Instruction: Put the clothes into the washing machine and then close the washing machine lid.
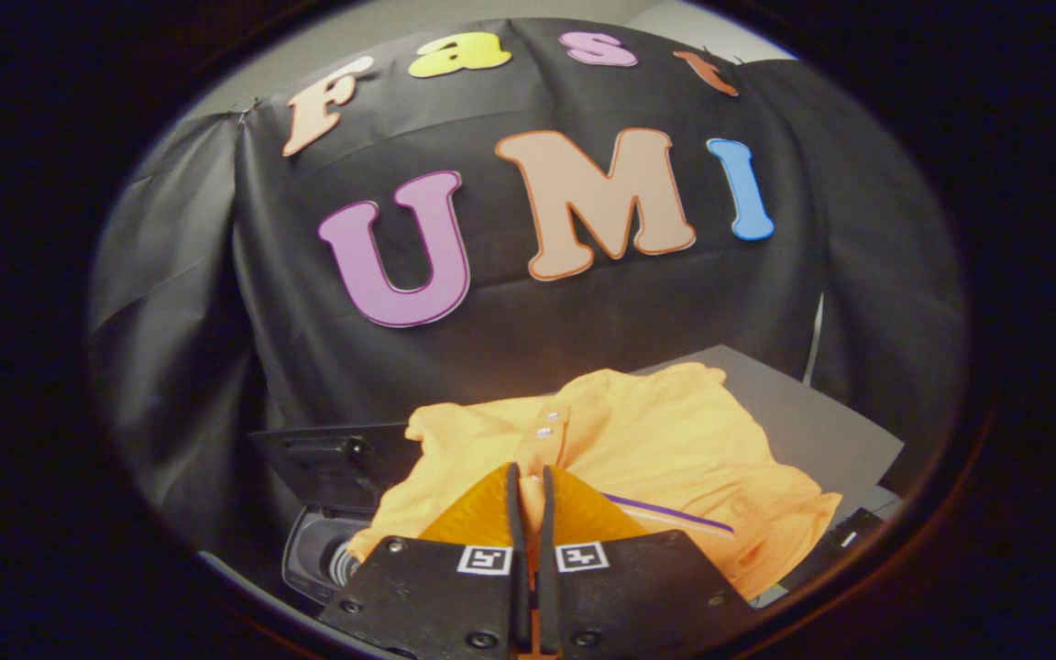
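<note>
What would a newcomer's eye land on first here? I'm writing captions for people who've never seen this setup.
The bright orange shirt stands out first, bunched up just ahead of the claw and spreading beyond its fingers, with white buttons on the placket. The claw's two orange fingers are nearly closed, pinching a fold of the shirt between them. Below the shirt's left side, the washing machine shows its dark opening, its lid raised behind.

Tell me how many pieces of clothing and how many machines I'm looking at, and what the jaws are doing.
Orange shirt: 1, pinched in the gripper, jaws closed on its cloth.
Washing machine, lid up: 1.
Total: 2.
</note>
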### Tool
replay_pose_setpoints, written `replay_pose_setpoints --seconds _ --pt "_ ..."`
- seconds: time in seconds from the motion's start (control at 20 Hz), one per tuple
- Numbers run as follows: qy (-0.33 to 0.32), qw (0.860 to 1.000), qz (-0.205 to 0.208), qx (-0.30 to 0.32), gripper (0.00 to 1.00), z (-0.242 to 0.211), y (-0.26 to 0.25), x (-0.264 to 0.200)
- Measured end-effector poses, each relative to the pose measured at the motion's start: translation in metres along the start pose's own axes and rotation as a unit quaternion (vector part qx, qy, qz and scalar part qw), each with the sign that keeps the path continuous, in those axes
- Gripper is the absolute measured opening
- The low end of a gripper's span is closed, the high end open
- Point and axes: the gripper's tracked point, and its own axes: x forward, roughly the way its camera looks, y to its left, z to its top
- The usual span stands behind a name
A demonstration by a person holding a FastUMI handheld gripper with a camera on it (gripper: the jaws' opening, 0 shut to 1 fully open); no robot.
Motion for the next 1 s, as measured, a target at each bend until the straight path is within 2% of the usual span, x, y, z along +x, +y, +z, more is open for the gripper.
replay_pose_setpoints --seconds 0.5,1.0 --pt "0.027 0.994 0.106 -0.03 0.03 -0.025 0.142 0.016" --pt "0.067 0.981 0.171 -0.07 0.03 -0.073 0.252 0.05"
